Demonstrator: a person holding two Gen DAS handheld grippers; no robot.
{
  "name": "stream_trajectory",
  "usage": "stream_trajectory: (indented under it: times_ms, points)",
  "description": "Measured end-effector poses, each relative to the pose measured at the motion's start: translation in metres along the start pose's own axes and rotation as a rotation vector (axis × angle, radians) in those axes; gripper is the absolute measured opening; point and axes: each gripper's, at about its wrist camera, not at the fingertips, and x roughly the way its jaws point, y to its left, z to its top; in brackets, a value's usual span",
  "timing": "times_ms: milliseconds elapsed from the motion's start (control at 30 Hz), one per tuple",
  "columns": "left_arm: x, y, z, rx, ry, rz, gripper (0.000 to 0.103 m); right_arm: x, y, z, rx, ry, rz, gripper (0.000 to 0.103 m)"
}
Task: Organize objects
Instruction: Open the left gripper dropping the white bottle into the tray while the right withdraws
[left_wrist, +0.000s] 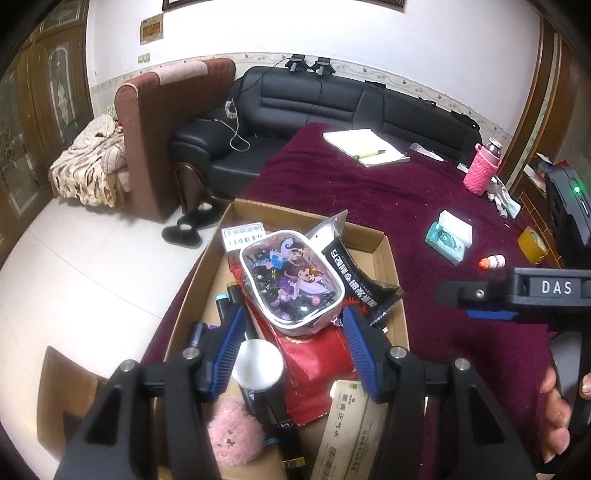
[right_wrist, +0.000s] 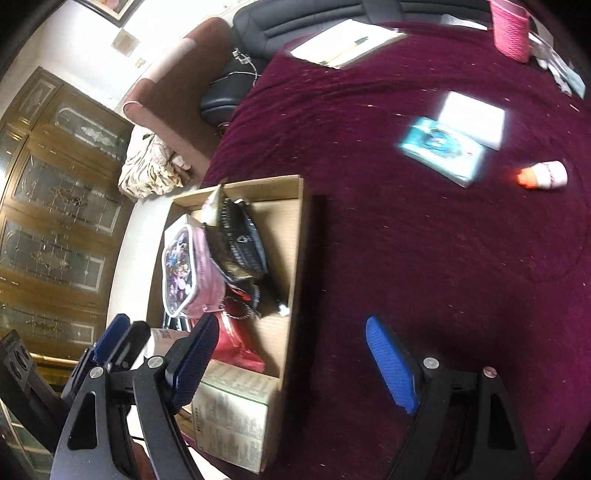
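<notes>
A cardboard box (left_wrist: 382, 243) sits on the maroon tablecloth (left_wrist: 369, 192), full of items: a cartoon pouch (left_wrist: 291, 280), a black packet (left_wrist: 354, 280), a red packet (left_wrist: 317, 354), markers, a pink fluffy ball (left_wrist: 234, 432) and a printed carton (left_wrist: 351, 432). My left gripper (left_wrist: 293, 332) is open and empty just above the box, behind the pouch. My right gripper (right_wrist: 295, 350) is open and empty, straddling the box's right wall (right_wrist: 295, 258); it also shows in the left wrist view (left_wrist: 487, 295). A teal tissue pack (right_wrist: 441, 149) and a small orange-capped bottle (right_wrist: 543, 176) lie on the cloth.
A notebook with a pen (left_wrist: 365, 147) and a pink-sleeved bottle (left_wrist: 482, 171) stand at the far side. A tape roll (left_wrist: 532, 245) and a black device (left_wrist: 569, 206) are at the right. A black sofa (left_wrist: 314, 99) and an armchair (left_wrist: 147, 140) stand beyond the table.
</notes>
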Motion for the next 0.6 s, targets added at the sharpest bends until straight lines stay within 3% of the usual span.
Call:
stream_trajectory:
  times_ms: [600]
  points:
    - [0.002, -0.038, 0.005, 0.047, -0.017, 0.053, 0.058, -0.023, -0.057, -0.008, 0.078, -0.006, -0.013, 0.087]
